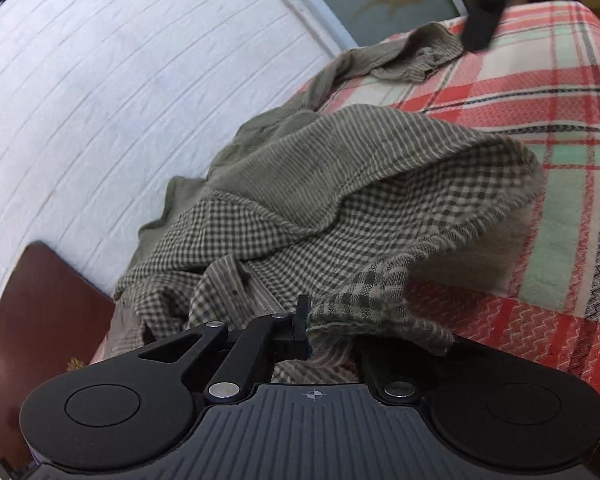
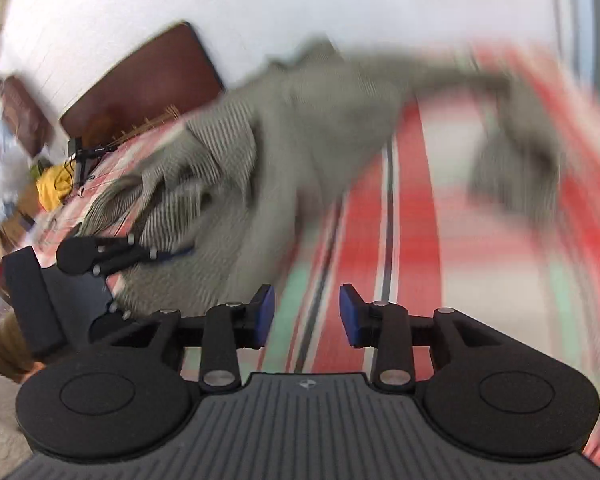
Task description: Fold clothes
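Shirt (image 1: 340, 200) pinched in left tongs (image 1: 306, 332).

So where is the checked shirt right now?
The checked shirt lies bunched on the plaid blanket by the white wall, its near edge pinched in the left gripper.

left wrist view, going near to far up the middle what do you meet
left claw shut on the checked shirt → the shirt's sleeve lying on the plaid bedspread → right claw → white wall
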The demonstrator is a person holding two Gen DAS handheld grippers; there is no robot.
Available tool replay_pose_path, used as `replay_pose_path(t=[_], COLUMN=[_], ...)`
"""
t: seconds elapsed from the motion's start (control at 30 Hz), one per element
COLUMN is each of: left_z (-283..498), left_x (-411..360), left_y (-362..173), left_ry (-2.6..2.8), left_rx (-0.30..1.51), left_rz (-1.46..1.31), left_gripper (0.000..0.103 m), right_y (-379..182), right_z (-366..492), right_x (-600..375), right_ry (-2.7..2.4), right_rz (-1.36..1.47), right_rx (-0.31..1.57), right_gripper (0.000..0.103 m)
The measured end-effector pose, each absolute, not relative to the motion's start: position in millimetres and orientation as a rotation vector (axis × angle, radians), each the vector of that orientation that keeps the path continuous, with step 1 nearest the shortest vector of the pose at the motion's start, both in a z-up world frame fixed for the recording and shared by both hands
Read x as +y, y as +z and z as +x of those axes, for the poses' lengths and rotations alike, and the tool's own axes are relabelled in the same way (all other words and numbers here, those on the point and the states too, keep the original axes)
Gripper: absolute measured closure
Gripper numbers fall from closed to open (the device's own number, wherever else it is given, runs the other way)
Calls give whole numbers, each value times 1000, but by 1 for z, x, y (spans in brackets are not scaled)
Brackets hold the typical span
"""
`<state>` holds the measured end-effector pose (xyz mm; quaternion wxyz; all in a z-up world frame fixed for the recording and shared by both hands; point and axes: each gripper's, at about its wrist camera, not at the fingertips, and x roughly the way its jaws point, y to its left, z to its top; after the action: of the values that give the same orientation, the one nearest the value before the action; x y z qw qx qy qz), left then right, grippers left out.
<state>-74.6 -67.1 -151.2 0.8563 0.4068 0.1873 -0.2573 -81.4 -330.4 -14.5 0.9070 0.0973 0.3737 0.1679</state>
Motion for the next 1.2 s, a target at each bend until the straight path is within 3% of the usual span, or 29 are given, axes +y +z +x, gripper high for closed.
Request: replay_pose_path(t=[0.13, 0.37, 0.57, 0.6, 0.63, 0.87, 1.0, 1.03, 1.1, 1.2], left_z=[-70, -63, -67, -69, -70, -80, -88, -89, -93, -96], left_x=[-58, -31, -34, -35, -36, -48, -65, -68, -74, -73], left_y=[-149, -139, -140, -140, -139, -127, -128, -129, -135, -142], left_ry=[-482, -384, -403, -409, -418, -528, -609, -623, -639, -643], left_rx=[432, 491, 502, 504, 508, 486, 454, 457, 476, 478], left_rz=[768, 649, 652, 650, 647, 653, 691, 693, 701, 707], left_gripper=[103, 103, 102, 101, 101, 101, 101, 98, 81, 81], right_y=[-14, -61, -87, -89, -91, -48, -51, -57, -68, -88], right_z=[-48, 30, 59, 62, 65, 36, 29, 30, 30, 28], right_x=[-317, -347, -346, -343, -341, -358, -372, -375, -380, -385], right_ry=[326, 217, 193, 191, 189, 169, 116, 96, 60, 27], right_rz=[144, 468, 569, 556, 543, 505, 474, 470, 462, 452], right_rx=[702, 822, 840, 846, 853, 675, 675, 686, 708, 741], right_gripper=[55, 54, 55, 65, 103, 102, 102, 102, 102, 103])
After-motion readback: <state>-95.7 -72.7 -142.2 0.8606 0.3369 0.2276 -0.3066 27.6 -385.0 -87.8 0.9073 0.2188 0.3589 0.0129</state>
